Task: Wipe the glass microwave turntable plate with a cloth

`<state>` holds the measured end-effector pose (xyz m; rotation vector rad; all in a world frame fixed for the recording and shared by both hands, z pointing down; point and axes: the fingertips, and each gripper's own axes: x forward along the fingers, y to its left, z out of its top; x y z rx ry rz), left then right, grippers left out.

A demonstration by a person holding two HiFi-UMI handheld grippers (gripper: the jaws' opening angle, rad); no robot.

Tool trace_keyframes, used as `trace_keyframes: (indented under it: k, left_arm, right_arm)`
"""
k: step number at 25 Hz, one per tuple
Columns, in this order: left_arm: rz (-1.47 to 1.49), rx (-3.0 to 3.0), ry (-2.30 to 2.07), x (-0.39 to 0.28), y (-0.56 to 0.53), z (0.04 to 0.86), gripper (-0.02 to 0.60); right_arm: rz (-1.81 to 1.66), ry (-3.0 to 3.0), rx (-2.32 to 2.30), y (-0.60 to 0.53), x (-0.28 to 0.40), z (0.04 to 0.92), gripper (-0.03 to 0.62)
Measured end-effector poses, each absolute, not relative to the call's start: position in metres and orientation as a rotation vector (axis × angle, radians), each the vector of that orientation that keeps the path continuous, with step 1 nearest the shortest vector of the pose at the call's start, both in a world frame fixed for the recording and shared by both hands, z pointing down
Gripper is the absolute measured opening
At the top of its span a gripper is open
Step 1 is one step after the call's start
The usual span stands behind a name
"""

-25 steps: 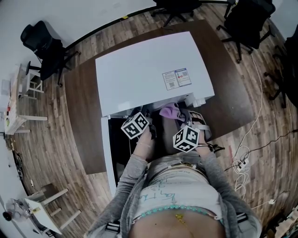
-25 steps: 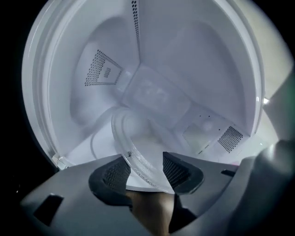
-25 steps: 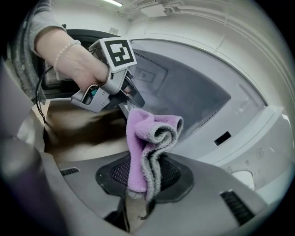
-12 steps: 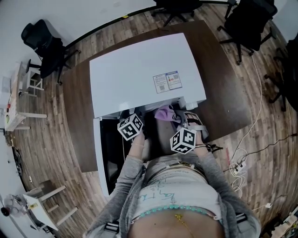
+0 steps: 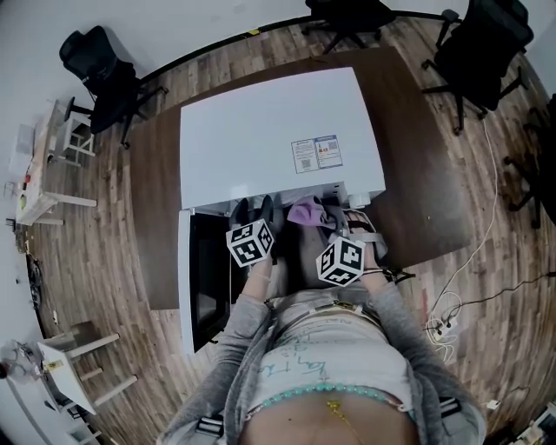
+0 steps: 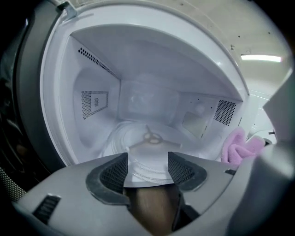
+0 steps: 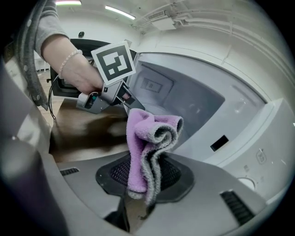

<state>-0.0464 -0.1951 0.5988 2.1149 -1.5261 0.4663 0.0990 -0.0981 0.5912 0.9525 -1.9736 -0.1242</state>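
Since a second ago my left gripper (image 5: 254,209) had spread its fingers wider at the mouth of the microwave (image 5: 261,130) on the table (image 5: 426,191). Its own view showed them released, nothing between them, and the glass turntable plate (image 6: 148,138) just beyond the fingertips inside the cavity. My right gripper (image 7: 146,177) clenched the purple cloth (image 7: 147,138), which bunched upward past its fingers.

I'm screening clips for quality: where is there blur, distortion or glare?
Head view: strong fisheye curve, microwave sharp. Left gripper view: soft even light, glass turntable plate hazy. Right gripper view: cloth crisp, table behind it blurred, ceiling lights blown out.
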Motion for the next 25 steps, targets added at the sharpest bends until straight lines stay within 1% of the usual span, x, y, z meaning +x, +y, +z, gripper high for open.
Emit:
trace_keyframes:
  k: [1, 3, 8, 12, 15, 25]
  left_arm:
    - [0.459, 2.128, -1.519, -0.044, -0.192, 0.596, 0.283]
    - [0.452, 2.153, -1.503, -0.040, -0.187, 0.593, 0.247]
    - [0.433, 2.184, -1.469, -0.035, -0.169, 0.585, 0.091]
    - [0.417, 2.193, -1.448, -0.033, -0.154, 0.581, 0.022]
    - [0.401, 2.188, -1.449, -0.031, -0.144, 0.579, 0.011]
    - [0.381, 2.176, -1.465, -0.032, -0.123, 0.566, 0.011]
  right_arm:
    - [-0.123, -1.981, 0.952, -0.099, 0.098, 0.591, 0.115]
    - [-0.123, -1.995, 0.951, -0.100, 0.097, 0.590, 0.115]
    - [-0.134, -2.030, 0.922, -0.100, 0.090, 0.589, 0.115]
    - [-0.141, -2.075, 0.899, -0.101, 0.082, 0.584, 0.115]
    - [-0.135, -2.114, 0.893, -0.102, 0.076, 0.579, 0.115]
    - [-0.116, -2.199, 0.840, -0.105, 0.054, 0.571, 0.115]
